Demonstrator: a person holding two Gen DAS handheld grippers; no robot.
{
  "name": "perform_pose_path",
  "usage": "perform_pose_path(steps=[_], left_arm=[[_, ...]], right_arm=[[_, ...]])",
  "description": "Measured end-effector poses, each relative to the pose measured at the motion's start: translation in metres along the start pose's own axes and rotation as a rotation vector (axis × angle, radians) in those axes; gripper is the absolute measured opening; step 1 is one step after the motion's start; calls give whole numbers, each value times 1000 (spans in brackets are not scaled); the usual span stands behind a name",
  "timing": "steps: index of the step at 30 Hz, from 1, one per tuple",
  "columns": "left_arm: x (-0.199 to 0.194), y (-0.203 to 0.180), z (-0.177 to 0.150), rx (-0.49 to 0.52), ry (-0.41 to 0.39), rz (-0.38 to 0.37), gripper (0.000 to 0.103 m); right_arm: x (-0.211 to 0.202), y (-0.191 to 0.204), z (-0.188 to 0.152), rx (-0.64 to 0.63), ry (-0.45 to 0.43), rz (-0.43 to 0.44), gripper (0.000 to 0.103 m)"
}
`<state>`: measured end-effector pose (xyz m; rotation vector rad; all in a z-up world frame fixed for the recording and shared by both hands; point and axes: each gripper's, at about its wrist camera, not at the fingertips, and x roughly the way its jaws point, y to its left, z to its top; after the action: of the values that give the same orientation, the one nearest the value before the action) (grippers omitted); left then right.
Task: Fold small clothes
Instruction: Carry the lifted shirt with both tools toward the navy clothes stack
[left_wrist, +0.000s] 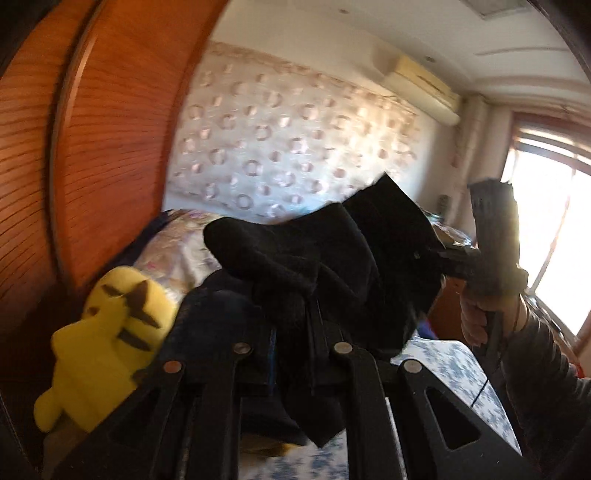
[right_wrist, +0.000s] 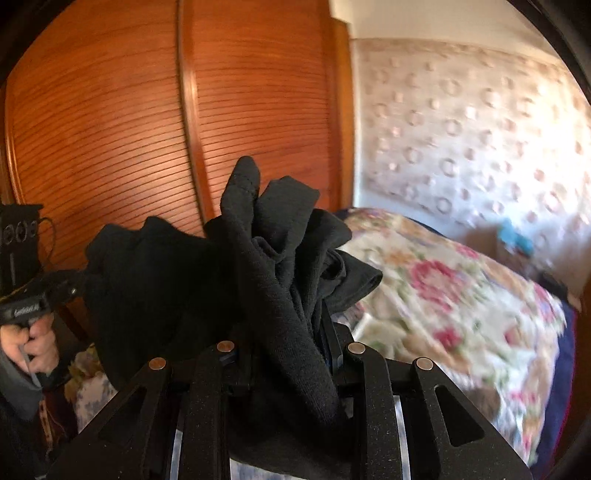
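A small black garment hangs in the air between my two grippers, bunched and crumpled. My left gripper is shut on one end of it; the cloth covers the fingertips. My right gripper is shut on the other end of the black garment, which spills up over its fingers. The right gripper's body shows at the right of the left wrist view, held by a hand. The left gripper's handle shows at the left of the right wrist view.
A yellow plush toy lies low left. A floral quilt covers the bed; a blue-and-white patterned sheet lies below. An orange slatted wardrobe stands close behind. A bright window is at the right.
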<state>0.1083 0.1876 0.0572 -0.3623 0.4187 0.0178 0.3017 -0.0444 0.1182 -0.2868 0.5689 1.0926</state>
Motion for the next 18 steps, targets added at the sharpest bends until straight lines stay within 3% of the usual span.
perform_pose_path(steps=[6,8,10,11,13,16,18], left_arm=[[34,49,-35,-69,95,103,10],[44,60,-46,-86,123,120,10],[48,59,-54,-85,135,128,10],[48,58,-57,-82,134,133,10],[49,57,-55,-73,130,138,11],[45,55,-56,-63,130,150,12],[40,54,-54,-60,125,156,12]], right_arm=[[112,20,39,-93,105,62,24],[139,22,37,-94,140,43,29],[160,18,32,-86,172,-28,43],[163,16,31,-79,168,-72,45],[154,9,26,-57,131,-120,64],[128,6,25,-52,40,-196,66],[111,13,22,-38,2,-155,66]])
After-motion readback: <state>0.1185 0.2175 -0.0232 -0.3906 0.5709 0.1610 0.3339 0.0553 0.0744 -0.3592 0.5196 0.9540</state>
